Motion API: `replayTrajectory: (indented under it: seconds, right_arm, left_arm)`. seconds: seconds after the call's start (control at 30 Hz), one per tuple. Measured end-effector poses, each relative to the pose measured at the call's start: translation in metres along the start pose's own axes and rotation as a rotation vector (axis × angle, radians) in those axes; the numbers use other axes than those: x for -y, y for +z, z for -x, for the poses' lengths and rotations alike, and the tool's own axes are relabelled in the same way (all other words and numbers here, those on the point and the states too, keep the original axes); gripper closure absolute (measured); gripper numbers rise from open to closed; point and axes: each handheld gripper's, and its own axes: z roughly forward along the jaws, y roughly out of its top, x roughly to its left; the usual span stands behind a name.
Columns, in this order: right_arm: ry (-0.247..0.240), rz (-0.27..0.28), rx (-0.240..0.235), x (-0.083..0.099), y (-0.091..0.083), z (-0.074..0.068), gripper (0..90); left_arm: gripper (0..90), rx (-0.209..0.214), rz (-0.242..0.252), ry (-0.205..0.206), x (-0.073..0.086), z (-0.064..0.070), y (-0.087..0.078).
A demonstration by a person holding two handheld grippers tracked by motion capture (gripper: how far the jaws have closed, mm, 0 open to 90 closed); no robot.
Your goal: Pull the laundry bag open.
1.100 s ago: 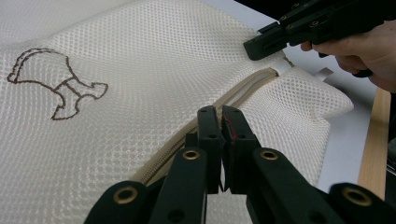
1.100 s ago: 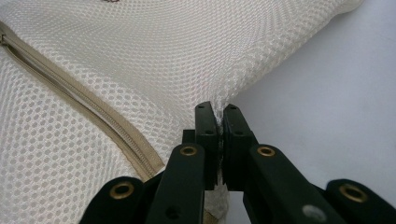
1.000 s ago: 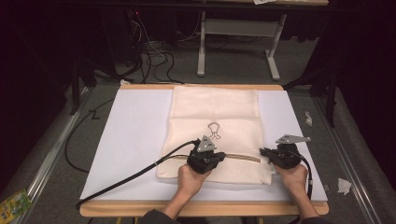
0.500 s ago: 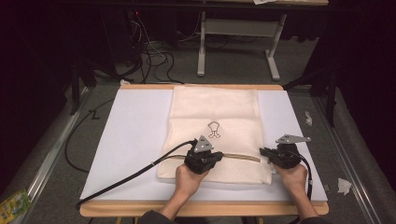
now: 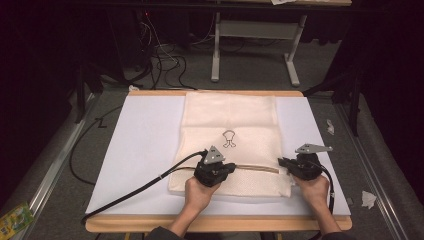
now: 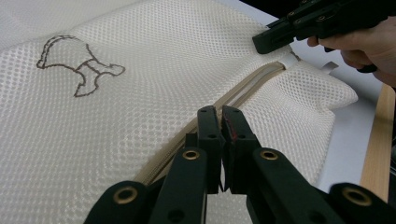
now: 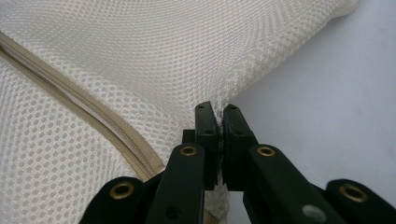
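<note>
Bag: a cream mesh laundry bag (image 5: 230,122) lying flat on the white sheet (image 5: 145,145) over the wooden table (image 5: 215,224), at its middle and near side.
Print: a small dark outline figure (image 5: 229,139) at the bag's centre.
Zipper: a beige zipper (image 5: 257,168) running across the bag's near part, between the two grippers.
Left gripper (image 6: 219,114): jaws pressed together at the zipper; what they pinch cannot be told.
Right gripper (image 7: 216,112): jaws clamped on mesh at the bag's right edge.

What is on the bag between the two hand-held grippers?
In the high view, the tan zipper runs across the mesh bag from the left hand-held gripper toward the right hand-held gripper. Nothing else lies on that stretch.
</note>
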Motion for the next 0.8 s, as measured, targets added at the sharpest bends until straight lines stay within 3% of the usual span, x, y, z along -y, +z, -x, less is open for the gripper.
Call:
replayTrajectory:
  seconds: [0.8]
  right_arm:
    - [-0.002,-0.007,0.009,-0.001,0.002,0.001,88.1]
  left_arm:
    - [87.4,-0.021,0.007,-0.027,0.008,-0.010,-0.011]
